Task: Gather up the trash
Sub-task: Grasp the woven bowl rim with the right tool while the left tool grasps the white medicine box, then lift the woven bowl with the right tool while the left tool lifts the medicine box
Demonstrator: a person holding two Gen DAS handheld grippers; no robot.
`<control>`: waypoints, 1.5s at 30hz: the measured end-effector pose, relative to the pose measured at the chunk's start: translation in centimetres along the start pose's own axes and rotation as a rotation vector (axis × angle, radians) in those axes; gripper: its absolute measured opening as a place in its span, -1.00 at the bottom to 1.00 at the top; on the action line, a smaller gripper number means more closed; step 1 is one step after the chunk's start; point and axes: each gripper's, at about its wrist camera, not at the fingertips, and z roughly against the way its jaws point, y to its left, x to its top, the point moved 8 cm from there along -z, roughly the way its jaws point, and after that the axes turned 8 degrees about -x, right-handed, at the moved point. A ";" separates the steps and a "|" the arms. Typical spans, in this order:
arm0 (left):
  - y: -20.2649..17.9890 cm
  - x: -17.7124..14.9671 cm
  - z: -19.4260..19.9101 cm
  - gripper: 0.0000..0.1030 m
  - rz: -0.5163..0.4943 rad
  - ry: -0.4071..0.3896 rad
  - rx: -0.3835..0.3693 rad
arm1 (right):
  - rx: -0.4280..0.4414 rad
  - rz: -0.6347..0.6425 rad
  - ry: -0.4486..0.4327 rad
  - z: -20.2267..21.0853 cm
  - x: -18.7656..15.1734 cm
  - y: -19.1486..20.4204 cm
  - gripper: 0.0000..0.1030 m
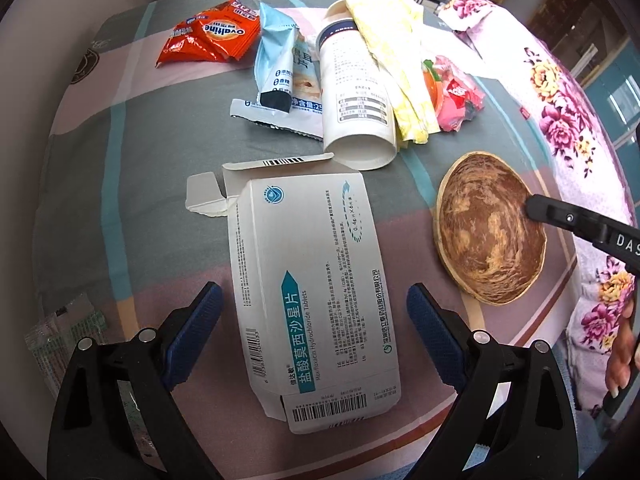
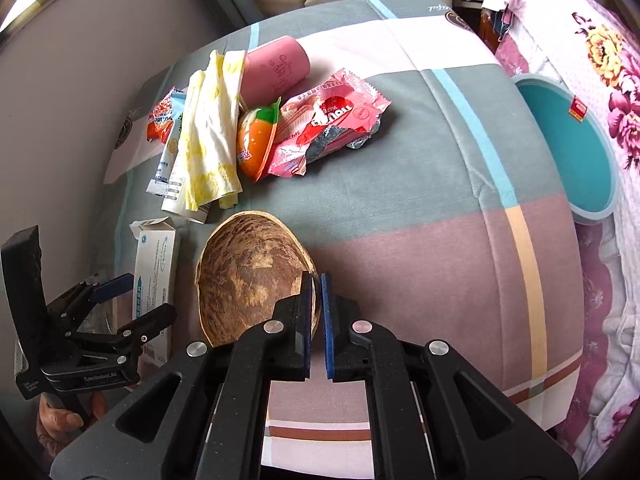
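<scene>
A white medicine box [image 1: 316,292] lies on the bedcover, its far flap open. My left gripper [image 1: 314,304] is open, one finger on each side of the box, just above it. A brown coconut-shell bowl [image 1: 490,228] sits to the box's right. My right gripper [image 2: 316,292] is shut on the near rim of the bowl [image 2: 248,276]. Further back lie an orange Ovaltine wrapper [image 1: 212,34], a blue sachet [image 1: 276,60], a white tube can [image 1: 356,88], yellow paper [image 1: 396,52] and a pink wrapper [image 2: 328,120].
A teal bin [image 2: 576,144] stands at the right beside the bed, next to a floral quilt [image 1: 560,112]. A pink cylinder [image 2: 276,68] and an orange carrot-shaped toy [image 2: 256,144] lie in the trash pile. A clear green-printed wrapper [image 1: 68,328] lies at the left.
</scene>
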 end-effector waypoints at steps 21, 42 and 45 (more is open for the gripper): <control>0.9 1.1 0.2 0.46 0.086 -0.073 -0.005 | 0.083 -0.007 0.081 -2.9 -1.8 1.7 -0.32; -3.9 5.9 3.8 0.08 0.076 -0.170 -0.040 | 0.091 -0.111 -0.096 1.3 2.9 -5.4 -0.85; -5.7 7.1 3.8 0.05 0.034 -0.175 -0.044 | 0.091 -0.133 -0.125 2.1 3.7 -6.8 -0.85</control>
